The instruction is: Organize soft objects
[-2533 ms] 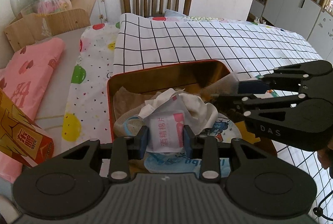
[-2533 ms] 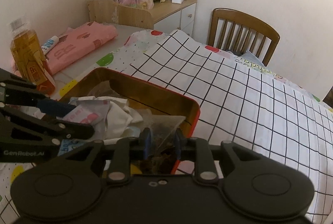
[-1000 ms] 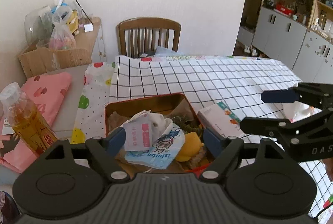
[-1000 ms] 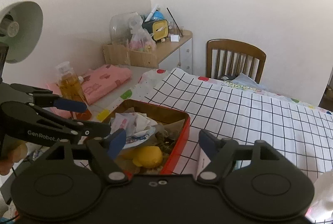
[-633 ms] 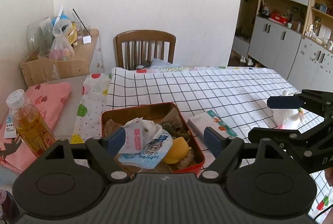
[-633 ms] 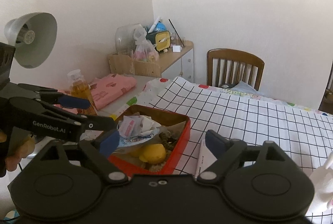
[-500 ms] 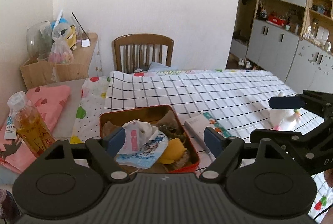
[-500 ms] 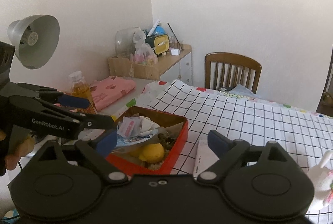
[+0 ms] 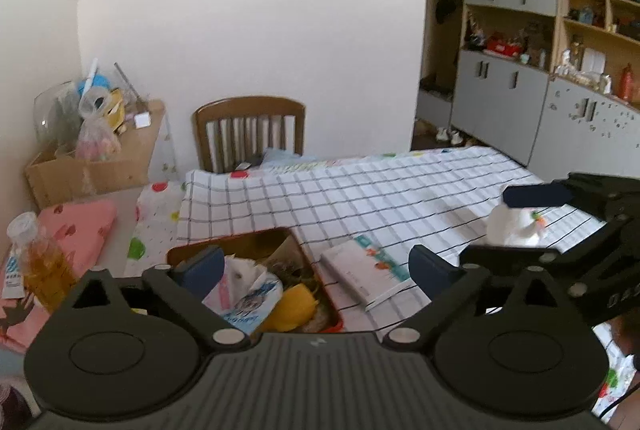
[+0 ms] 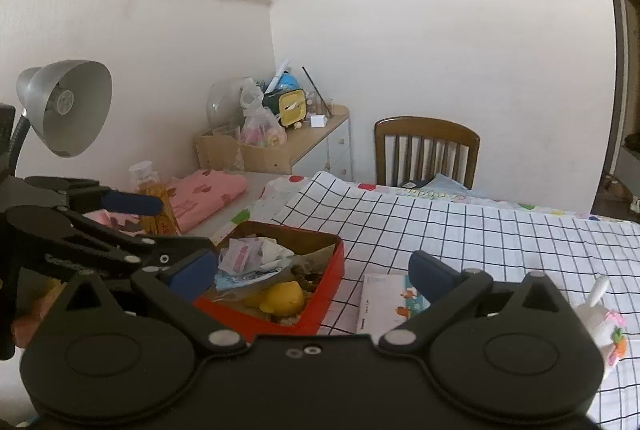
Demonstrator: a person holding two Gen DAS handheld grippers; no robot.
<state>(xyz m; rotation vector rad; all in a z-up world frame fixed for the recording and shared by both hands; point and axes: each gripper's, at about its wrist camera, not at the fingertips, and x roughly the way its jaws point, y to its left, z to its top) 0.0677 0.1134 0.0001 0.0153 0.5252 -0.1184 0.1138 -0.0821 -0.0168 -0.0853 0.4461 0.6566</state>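
A red tin [image 9: 318,272] [image 10: 334,268] on the checked tablecloth holds white packets, a blue-and-white pouch and a yellow soft toy [image 9: 294,304] [image 10: 282,296]. A flat white pack [image 9: 358,270] [image 10: 384,296] lies just right of the tin. A white plush rabbit [image 9: 514,228] [image 10: 604,326] stands farther right. My left gripper [image 9: 316,268] [image 10: 182,224] hangs above and short of the tin, jaws opening, nothing between them. Beside it my right gripper [image 10: 312,270] [image 9: 486,226] is also opening and empty.
A wooden chair [image 9: 250,130] stands at the table's far end. At the left are a bottle of amber drink [image 9: 40,270], a pink folded cloth [image 10: 204,196], a cluttered side cabinet [image 10: 304,138] and a grey lamp [image 10: 66,106]. Grey cupboards [image 9: 520,102] line the right wall.
Earlier my left gripper was shut on a white packet and my right on a clear bag, both in the tin. Both let go, drew back and up, and their jaws spread wide.
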